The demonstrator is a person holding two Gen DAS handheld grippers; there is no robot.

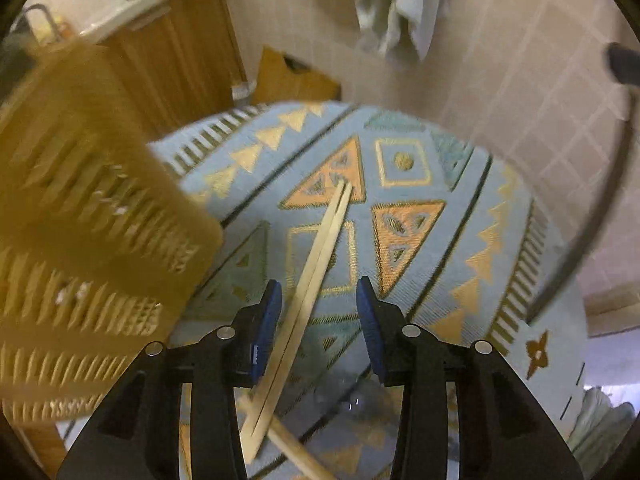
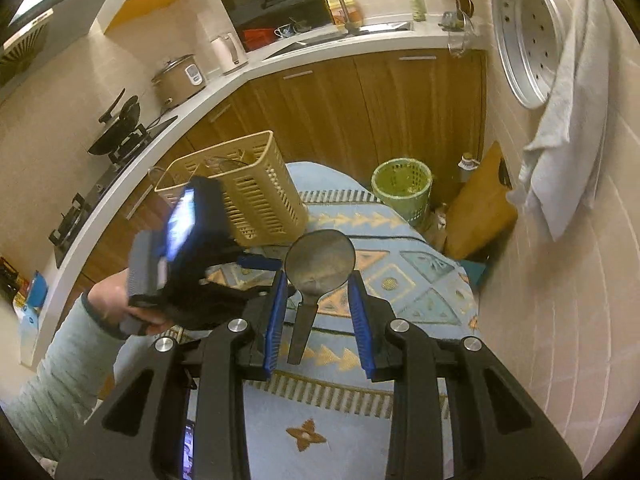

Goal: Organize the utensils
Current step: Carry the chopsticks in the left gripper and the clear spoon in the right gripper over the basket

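A pair of pale wooden chopsticks (image 1: 320, 248) lies on the patterned blue tablecloth (image 1: 460, 240). My left gripper (image 1: 320, 296) hangs over them, open; they run between its blue pads, close to the left one and not pressed. Another chopstick (image 1: 296, 452) crosses under them near the camera. A tan slotted utensil basket (image 1: 80, 200) stands blurred at the left, sharper in the right wrist view (image 2: 256, 184). My right gripper (image 2: 318, 280) is shut on a dark round-bowled spoon (image 2: 320, 256), fingertips against the bowl's sides, handle pointing back between the fingers.
A hand in a pale green sleeve (image 2: 116, 304) holds the left gripper beside the basket. A green wastebasket (image 2: 402, 188) and wooden cutting board (image 2: 480, 208) stand past the table's far end. A grey towel (image 2: 568, 140) hangs on the tiled wall. Counter and cabinets lie behind.
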